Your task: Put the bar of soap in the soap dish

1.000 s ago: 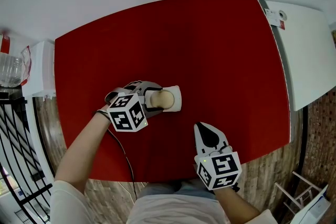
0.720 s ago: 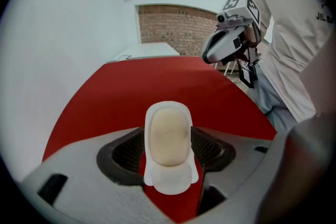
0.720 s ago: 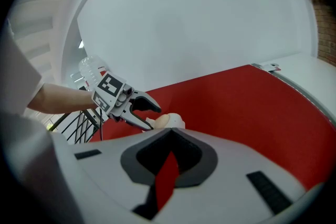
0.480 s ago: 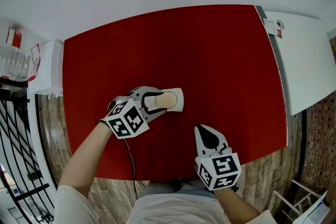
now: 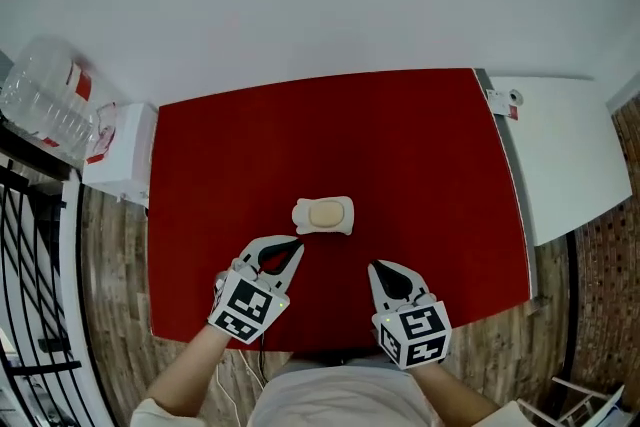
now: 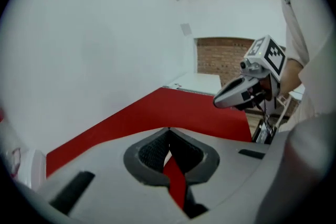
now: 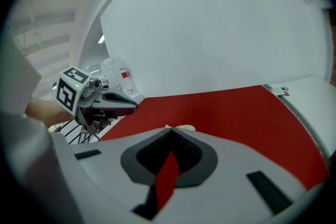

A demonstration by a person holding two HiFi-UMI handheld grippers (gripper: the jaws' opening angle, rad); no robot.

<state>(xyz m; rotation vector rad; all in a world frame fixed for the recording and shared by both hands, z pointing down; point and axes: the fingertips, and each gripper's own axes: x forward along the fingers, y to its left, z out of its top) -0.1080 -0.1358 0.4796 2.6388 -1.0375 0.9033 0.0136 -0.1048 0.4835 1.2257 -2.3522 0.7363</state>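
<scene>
The beige bar of soap (image 5: 326,214) lies in the white soap dish (image 5: 344,219) in the middle of the red table (image 5: 420,145). My left gripper (image 5: 296,246) hangs just in front of the dish, apart from it, jaws shut with nothing between them. My right gripper (image 5: 374,267) hovers near the table's front edge, also shut and empty. In the left gripper view the closed tips (image 6: 168,129) meet over bare red table, with the right gripper (image 6: 236,94) off to the side. The right gripper view shows its closed tips (image 7: 169,128), the dish (image 7: 185,127) peeking just past them, and the left gripper (image 7: 113,102).
A white counter (image 5: 560,155) adjoins the table's right end. At the left stand a white box (image 5: 120,160) and a clear plastic bottle (image 5: 45,95). A black metal railing (image 5: 30,295) runs along the lower left. A white wall lies behind the table.
My left gripper let go of the soap in the dish, drew back toward me, lifted and shut. The right gripper rose a little. The head view moved farther from the table.
</scene>
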